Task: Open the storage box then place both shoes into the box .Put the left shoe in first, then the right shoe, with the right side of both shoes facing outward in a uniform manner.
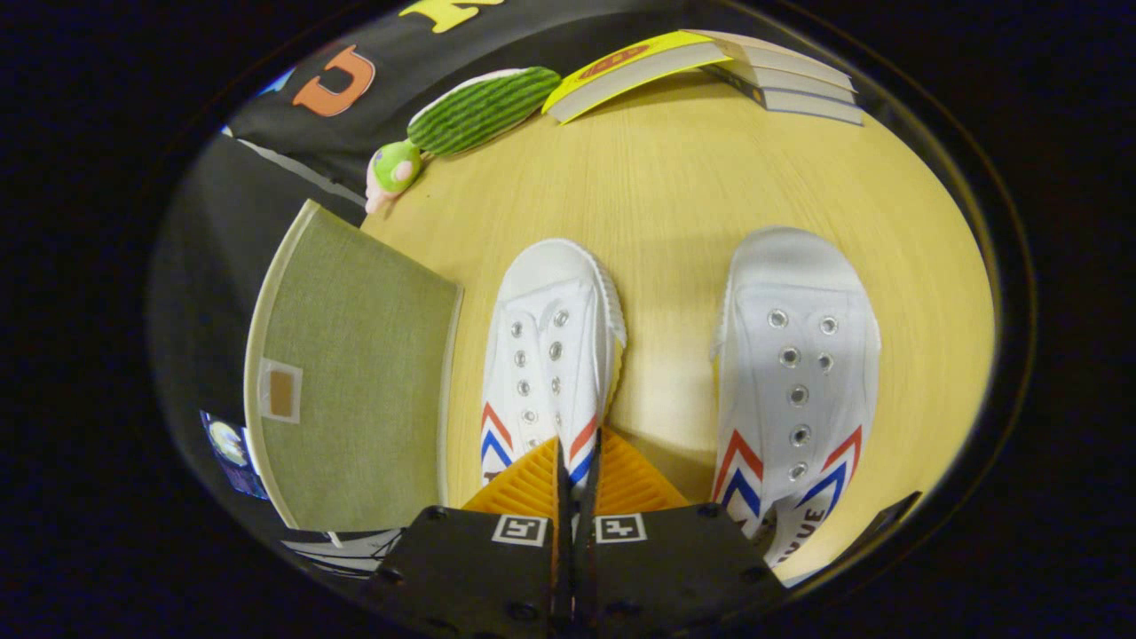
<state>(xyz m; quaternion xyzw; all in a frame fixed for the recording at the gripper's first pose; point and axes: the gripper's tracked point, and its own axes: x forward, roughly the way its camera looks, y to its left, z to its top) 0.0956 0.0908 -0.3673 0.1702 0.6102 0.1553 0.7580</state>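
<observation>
Two white canvas shoes with red and blue chevrons lie on the wooden table (674, 195), toes pointing away from me. The shoe nearer the box (546, 346) sits just ahead of my fingers. My gripper (577, 466) is shut on the rear of that shoe's right side wall, and its orange fingers (528, 484) leave only a thin slit holding a sliver of the canvas. The other shoe (794, 373) lies apart, on the side away from the box. The olive-green fabric storage box (355, 382) stands on the other side of the gripped shoe, its lid down and a small label pocket (280, 393) on it.
A green plush toy (461, 120) lies at the table's far edge beyond the box. A stack of books (781, 75) with a yellow-covered one (635, 67) leaning on it sits at the far edge. Bare tabletop lies between the shoes and the books.
</observation>
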